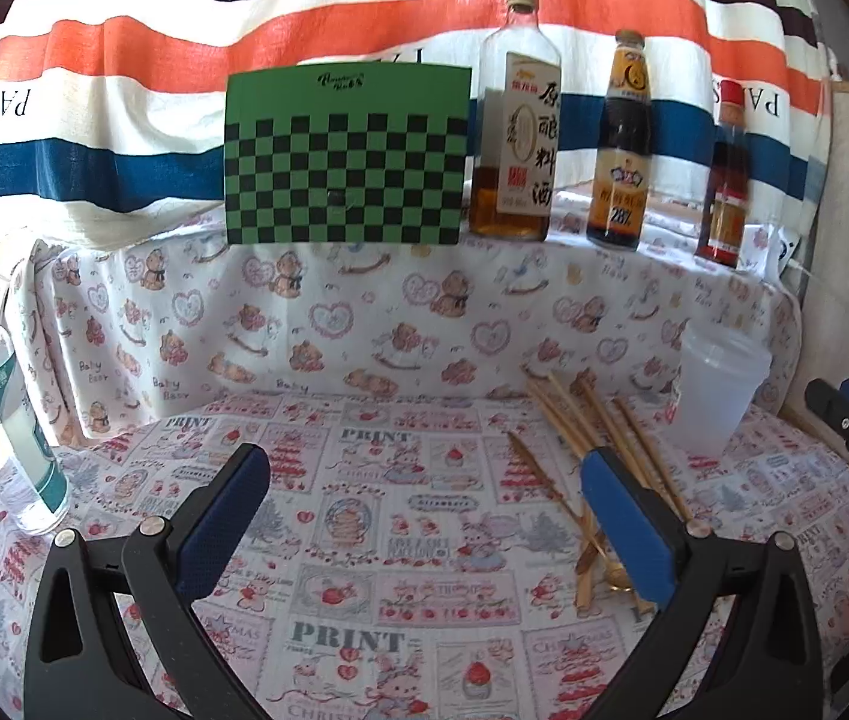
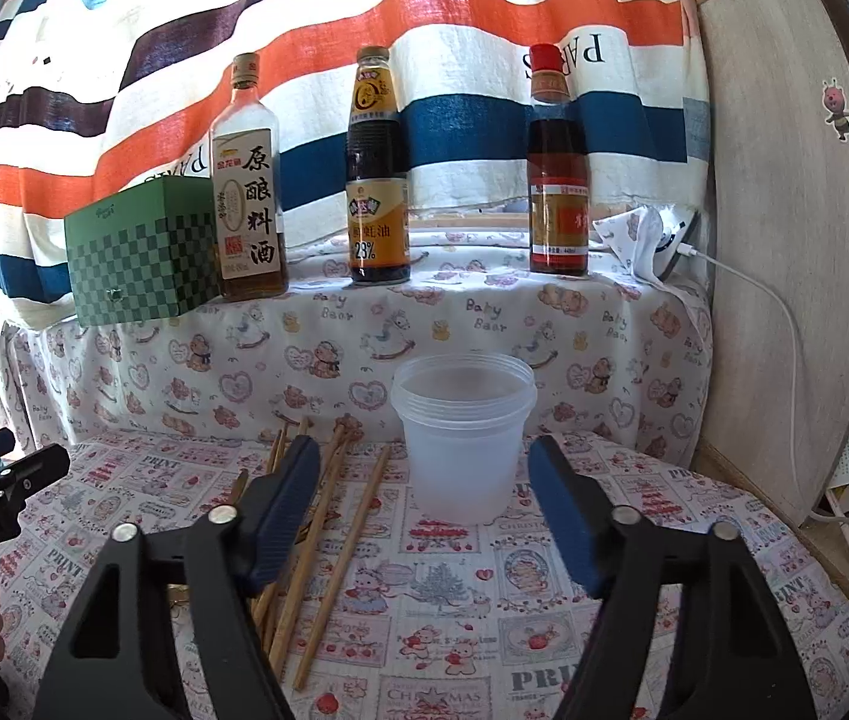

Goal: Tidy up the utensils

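Left hand-held gripper [image 1: 424, 510]: two black plastic arms, each with a long triangular cut-out; silver round screw heads at the pivots; fingers [image 1: 226, 516] faced with dark blue textured pads. Right hand-held gripper [image 2: 424, 516]: same build; black arms with triangular cut-outs; silver screw heads; dark blue ribbed pads on the fingers [image 2: 283, 510]. In the right wrist view the left unit's side shows a black body, a blue part on top and white lettering reading "GenRobot.AI"; in the left wrist view the right unit's side is black with blue, small screws, and partial white letters; no sleeves visible on either hand.
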Action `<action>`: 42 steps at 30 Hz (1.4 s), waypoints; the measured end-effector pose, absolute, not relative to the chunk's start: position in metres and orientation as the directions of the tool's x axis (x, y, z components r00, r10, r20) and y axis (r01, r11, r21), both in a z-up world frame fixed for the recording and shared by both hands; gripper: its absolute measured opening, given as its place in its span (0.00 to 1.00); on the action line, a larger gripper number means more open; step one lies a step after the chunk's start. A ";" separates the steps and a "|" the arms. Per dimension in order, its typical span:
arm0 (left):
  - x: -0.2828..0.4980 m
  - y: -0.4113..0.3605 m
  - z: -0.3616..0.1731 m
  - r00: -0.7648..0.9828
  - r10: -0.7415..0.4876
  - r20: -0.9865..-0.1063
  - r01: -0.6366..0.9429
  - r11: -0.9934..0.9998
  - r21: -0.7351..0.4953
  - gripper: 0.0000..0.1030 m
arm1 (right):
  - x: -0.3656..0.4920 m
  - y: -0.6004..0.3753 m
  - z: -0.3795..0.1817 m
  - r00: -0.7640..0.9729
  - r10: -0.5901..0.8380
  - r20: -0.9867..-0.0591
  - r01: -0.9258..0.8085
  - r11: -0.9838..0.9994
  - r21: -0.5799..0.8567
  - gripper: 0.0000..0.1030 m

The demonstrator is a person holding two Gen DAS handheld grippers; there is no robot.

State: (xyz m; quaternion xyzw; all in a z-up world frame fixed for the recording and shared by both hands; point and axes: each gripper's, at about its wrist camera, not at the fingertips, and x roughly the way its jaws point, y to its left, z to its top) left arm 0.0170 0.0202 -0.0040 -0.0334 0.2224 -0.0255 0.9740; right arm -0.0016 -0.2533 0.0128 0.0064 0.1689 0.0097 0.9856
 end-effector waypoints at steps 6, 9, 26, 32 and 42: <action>0.026 0.040 -0.007 0.855 -0.160 -0.493 0.052 0.973 -0.226 0.91 | 0.017 -0.267 0.006 0.878 0.149 -0.455 -0.096 0.986 0.138 0.26; 0.024 0.042 -0.005 0.871 -0.123 -0.476 0.026 0.978 -0.205 0.85 | 0.019 -0.266 0.005 0.867 0.170 -0.469 -0.120 0.983 0.136 0.26; 0.008 0.009 0.005 0.909 0.055 -0.413 -0.042 0.998 0.040 1.00 | 0.031 -0.224 -0.033 0.552 0.442 -0.707 -0.307 0.896 0.320 0.25; 0.009 0.006 0.002 0.909 0.055 -0.412 -0.031 0.997 0.067 1.00 | 0.029 -0.210 -0.047 0.540 0.321 -0.778 -0.263 0.942 0.206 0.25; 0.017 0.003 -0.008 0.879 0.010 -0.477 0.002 1.000 0.023 1.00 | 0.030 -0.209 -0.053 0.499 0.265 -0.825 -0.275 0.951 0.139 0.21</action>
